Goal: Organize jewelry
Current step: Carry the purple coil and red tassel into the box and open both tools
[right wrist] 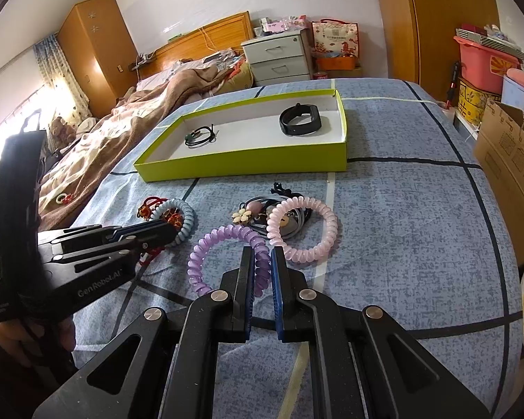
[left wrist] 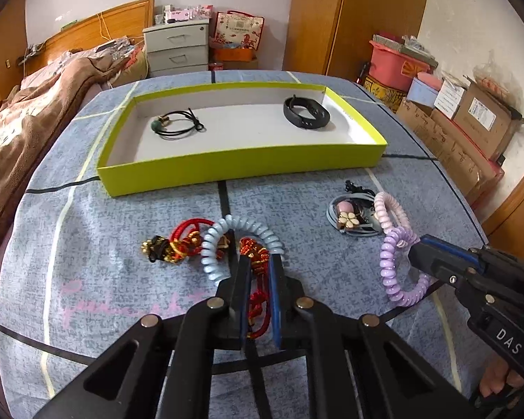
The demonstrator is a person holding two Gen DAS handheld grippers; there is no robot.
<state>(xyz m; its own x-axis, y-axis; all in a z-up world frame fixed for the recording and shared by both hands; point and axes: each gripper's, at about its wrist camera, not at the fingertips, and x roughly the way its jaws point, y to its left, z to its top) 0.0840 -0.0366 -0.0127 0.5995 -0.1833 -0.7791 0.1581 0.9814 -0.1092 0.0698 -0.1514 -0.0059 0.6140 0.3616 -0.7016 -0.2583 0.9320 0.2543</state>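
- Left gripper (left wrist: 260,262): clenched on the pale blue spiral band (left wrist: 227,234). The red knotted cords (left wrist: 258,293) also run between its pads. Risk: lifting may drag the red cords along, so two items reach the tray as one tangle.
- A second red and gold ornament (left wrist: 167,244) lies touching the blue band on its left. Risk: it snags on the coil and is pulled across the bedspread (left wrist: 122,296).
- Right gripper (right wrist: 262,262): clenched on the purple spiral band (right wrist: 223,244), gripping one side of the loop only. Risk: the springy coil stretches or slips out when raised.
- The pink spiral band (right wrist: 302,230) lies just beside the purple one, over a heap of grey ties and a flower clip (right wrist: 242,216). Risk: the coils interlock and the heap is disturbed.
- Yellow-green tray (left wrist: 241,167): stands beyond the loose pieces and holds a black wristband (left wrist: 305,111) and a black cord bracelet (left wrist: 178,124), well apart. Risk: both grippers approaching together may collide, or drop items onto those already placed.
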